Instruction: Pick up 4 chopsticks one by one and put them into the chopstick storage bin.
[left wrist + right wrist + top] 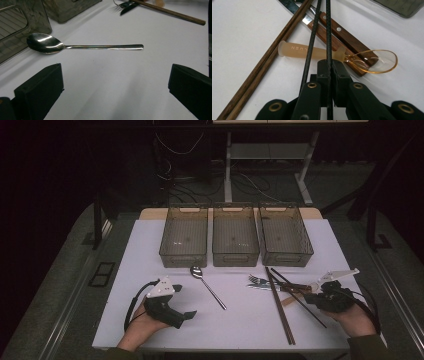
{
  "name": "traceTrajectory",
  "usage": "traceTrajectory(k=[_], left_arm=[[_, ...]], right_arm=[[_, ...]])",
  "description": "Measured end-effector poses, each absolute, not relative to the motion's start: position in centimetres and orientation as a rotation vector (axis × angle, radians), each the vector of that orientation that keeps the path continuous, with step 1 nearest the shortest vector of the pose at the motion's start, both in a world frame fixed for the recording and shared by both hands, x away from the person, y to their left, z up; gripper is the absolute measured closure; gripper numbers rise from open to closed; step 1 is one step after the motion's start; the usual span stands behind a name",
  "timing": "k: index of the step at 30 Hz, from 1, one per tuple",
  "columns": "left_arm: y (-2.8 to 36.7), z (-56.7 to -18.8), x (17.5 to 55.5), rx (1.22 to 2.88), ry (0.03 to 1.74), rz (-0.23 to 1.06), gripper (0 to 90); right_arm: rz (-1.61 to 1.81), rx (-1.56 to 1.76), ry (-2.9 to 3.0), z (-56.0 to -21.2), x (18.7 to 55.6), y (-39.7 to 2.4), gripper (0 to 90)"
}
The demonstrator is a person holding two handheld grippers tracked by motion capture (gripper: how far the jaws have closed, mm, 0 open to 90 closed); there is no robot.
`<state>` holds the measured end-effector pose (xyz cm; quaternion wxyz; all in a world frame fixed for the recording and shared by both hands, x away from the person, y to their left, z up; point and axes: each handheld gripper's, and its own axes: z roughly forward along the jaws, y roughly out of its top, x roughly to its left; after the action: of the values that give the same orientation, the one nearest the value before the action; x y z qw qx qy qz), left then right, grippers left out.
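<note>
Close up, right gripper (329, 75) clamped on one black chopstick (328, 37), amber spoon (342, 55) beneath; from above, left gripper (181, 319) wide, empty, near steel spoon (207, 286).

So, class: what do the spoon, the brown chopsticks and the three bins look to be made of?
Spoon: polished metal, probably steel; mirror-like highlights. Brown chopsticks: seemingly wood with a matt finish; grain streaks show. Bins: likely smoky see-through plastic; the floor ribs show through the walls.
</note>
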<state>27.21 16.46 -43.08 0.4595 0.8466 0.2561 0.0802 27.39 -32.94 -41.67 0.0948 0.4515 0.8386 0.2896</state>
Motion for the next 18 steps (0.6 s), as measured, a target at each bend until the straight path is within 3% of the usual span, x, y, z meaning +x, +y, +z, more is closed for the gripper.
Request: traceTrajectory(k=[18], left_arm=[[16.4, -43.4, 27.2, 2.071, 0.625, 0.181, 0.0]], right_arm=[[0.998, 1.258, 2.483, -39.9, 28.0, -32.3, 85.2]])
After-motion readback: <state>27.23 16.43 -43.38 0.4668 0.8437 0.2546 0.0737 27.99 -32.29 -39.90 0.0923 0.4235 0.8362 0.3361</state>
